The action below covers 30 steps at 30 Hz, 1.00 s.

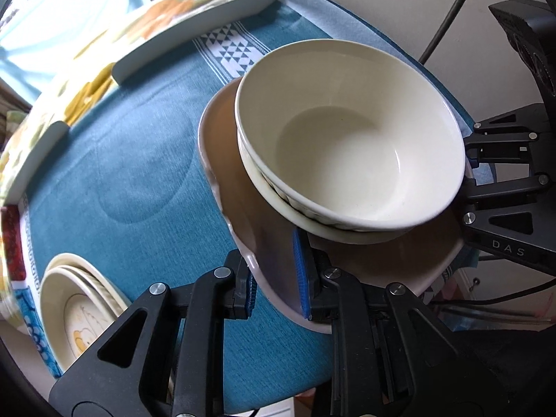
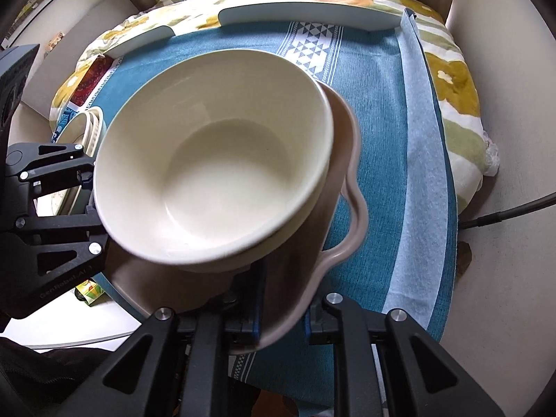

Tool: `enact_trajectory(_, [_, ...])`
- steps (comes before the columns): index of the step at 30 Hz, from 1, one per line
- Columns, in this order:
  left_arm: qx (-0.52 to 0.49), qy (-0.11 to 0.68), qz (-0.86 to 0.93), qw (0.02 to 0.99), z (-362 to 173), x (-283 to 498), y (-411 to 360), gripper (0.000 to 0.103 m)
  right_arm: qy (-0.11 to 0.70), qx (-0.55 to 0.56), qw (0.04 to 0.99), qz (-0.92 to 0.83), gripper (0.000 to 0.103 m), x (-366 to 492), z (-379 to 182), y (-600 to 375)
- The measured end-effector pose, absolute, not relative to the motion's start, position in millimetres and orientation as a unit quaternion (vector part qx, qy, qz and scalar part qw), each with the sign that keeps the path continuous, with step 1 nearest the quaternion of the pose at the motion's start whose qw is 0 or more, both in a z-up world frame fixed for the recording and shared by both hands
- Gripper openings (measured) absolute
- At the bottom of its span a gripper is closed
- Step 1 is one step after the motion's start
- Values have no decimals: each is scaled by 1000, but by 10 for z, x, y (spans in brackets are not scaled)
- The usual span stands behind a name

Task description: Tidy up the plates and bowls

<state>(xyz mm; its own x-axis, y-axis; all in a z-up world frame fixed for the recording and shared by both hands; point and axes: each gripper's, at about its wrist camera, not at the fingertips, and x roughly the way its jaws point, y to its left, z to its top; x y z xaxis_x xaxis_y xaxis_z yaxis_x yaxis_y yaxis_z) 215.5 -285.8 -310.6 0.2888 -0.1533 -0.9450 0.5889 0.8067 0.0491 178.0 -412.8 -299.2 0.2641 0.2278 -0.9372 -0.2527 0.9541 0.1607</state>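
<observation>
- Left wrist view: left gripper (image 1: 276, 279) has its jaws clamped on the near rim of the plate (image 1: 243, 208), a brown, wavy-edged one. One pad sits on top, one beneath.
- A cream bowl (image 1: 351, 146) sits on the plate, nested in a second, ribbed bowl (image 1: 278, 198).
- Right gripper (image 1: 469, 170) shows at the far rim of the plate, partly hidden by the bowl.
- Plate stack (image 1: 80, 309) sits low left on the blue cloth (image 1: 139, 180), well apart.
- Right wrist view: right gripper (image 2: 281, 319) is closed on the plate's (image 2: 347, 208) near edge. The bowl (image 2: 215, 160) leans toward the left gripper (image 2: 85, 187) across from it.
- The stack (image 2: 87, 121) lies beyond, on the worktop.
- Judgement: the step is a two-handed carry of plate plus bowls; plate looks clear of the cloth, though not certain.
- Next move calls for both hands travelling together and level, or the bowls slide off.
</observation>
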Motion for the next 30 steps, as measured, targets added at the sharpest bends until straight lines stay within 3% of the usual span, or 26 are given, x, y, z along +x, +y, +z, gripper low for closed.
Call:
enact_trajectory(7, [179,534,-221,796,-3011,2154,-2814,16,564,-35,811,153,16,1817,-2860,-4063])
enact_trajectory(14, [158,515,-185,822,-2590,2069,-2569,16,537,-63,821,183,16,1859,-2463,-3887])
enact_trajectory(23, [133,495,-149,846,-2088,1928,-1887,16,507,-102,828,217,16,1870,-1991,-3265])
enact_trajectory(30, [133,498,-145,844,-2042,1853,-1181,16,508,-110,825,223,16,1822,-1972,-2588])
